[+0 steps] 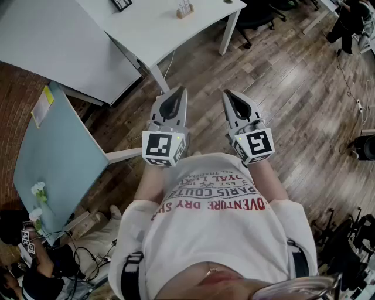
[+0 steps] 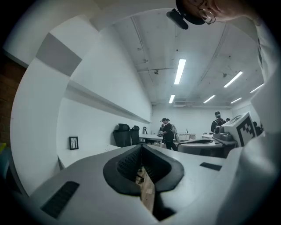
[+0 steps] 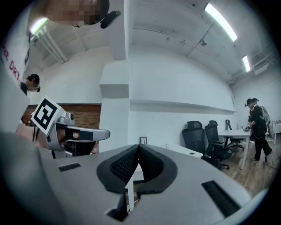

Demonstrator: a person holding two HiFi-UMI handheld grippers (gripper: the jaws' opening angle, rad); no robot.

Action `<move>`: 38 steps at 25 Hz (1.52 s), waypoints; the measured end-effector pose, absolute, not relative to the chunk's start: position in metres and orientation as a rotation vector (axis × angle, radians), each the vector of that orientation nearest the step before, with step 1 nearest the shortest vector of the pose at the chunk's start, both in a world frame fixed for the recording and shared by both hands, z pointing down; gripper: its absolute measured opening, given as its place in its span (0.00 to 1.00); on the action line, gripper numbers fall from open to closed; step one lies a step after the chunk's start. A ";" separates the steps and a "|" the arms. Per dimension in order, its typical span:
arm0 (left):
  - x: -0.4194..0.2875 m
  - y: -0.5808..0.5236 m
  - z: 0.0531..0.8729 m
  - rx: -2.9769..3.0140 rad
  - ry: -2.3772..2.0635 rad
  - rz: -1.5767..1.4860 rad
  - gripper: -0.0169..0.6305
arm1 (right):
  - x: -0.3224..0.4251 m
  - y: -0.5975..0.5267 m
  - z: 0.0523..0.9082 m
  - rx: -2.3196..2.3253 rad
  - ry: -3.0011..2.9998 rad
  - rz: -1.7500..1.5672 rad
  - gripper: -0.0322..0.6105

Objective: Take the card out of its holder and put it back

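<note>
A small wooden holder with white cards (image 1: 185,10) stands on the white table (image 1: 170,35) far ahead of me. Both grippers are held level in front of the person's chest, side by side and pointing toward that table, well short of it. My left gripper (image 1: 179,91) (image 2: 141,147) has its jaws together with nothing between them. My right gripper (image 1: 229,94) (image 3: 138,147) is also shut and empty. Each gripper's marker cube shows in the other's view, the right one (image 2: 240,128) and the left one (image 3: 45,114).
A teal tabletop (image 1: 53,158) with a yellow note and white flowers sits at the left. A small black picture frame (image 1: 122,4) is on the white table. Office chairs (image 3: 210,137) and people (image 2: 167,132) are farther off on the wooden floor (image 1: 293,88).
</note>
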State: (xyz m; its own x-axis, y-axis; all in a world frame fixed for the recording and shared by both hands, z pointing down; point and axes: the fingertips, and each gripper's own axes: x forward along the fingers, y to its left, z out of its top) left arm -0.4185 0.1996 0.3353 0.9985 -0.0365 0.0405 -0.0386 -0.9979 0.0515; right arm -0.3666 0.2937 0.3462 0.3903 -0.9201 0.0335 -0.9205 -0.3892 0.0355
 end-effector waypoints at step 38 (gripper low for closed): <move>-0.261 0.180 0.355 3.022 -0.324 0.107 0.06 | -0.178 0.254 0.373 2.463 -1.944 0.211 0.09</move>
